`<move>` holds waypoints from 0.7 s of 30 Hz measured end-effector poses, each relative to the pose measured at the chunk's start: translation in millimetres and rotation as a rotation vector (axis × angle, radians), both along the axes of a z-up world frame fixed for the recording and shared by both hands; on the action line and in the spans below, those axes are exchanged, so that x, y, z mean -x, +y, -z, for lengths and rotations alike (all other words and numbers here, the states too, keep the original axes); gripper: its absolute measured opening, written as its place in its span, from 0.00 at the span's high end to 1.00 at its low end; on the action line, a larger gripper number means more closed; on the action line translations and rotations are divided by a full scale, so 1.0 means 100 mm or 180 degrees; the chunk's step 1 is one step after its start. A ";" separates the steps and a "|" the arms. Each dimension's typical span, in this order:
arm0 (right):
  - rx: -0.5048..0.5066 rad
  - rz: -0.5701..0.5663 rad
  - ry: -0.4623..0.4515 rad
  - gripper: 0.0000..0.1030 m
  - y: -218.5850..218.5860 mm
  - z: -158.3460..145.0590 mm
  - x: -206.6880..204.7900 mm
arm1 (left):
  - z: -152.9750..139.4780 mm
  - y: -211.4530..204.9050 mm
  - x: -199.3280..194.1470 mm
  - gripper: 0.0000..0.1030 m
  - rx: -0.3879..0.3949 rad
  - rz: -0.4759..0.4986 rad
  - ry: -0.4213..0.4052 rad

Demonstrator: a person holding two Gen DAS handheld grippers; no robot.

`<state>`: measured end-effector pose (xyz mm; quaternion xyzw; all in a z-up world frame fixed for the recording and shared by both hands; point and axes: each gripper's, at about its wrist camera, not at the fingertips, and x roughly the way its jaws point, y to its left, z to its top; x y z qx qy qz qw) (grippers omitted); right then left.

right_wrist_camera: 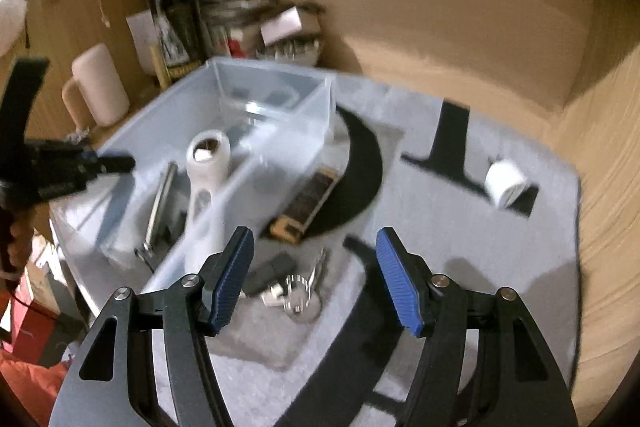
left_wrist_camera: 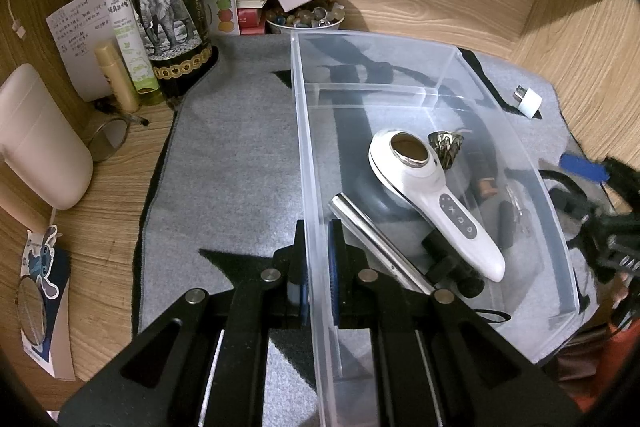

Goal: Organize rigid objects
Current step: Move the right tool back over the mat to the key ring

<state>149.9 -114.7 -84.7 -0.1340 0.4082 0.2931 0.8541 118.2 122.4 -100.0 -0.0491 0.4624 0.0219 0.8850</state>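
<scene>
Keys [right_wrist_camera: 300,297] at my right gripper's [right_wrist_camera: 316,283] twelve o'clock come next; its jaws gape empty, while my left gripper [left_wrist_camera: 318,267] pinches the bin [left_wrist_camera: 308,155] wall.

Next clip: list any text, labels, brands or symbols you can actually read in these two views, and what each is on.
No text reads for certain.
Wine bottle: elephant picture; gold script down the label, too distorted to read.
Spray bottle: green print, too small.
Handwritten note: illegible.
White handheld device: button icons only, no words.
Right wrist view: too blurred to read anything.
</scene>
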 end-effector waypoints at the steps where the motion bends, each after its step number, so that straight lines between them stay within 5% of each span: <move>1: 0.0024 -0.0001 0.0029 0.41 0.00 0.04 0.00 | 0.00 0.00 0.00 0.93 -0.0003 0.0002 0.0000; 11: 0.0189 -0.0032 0.0219 0.41 -0.07 0.42 0.05 | 0.00 0.00 0.00 0.93 0.0006 0.0000 -0.0004; 21: 0.0175 -0.0080 0.0085 0.74 -0.04 0.41 0.05 | 0.00 -0.01 0.00 0.93 0.0009 -0.0002 -0.0005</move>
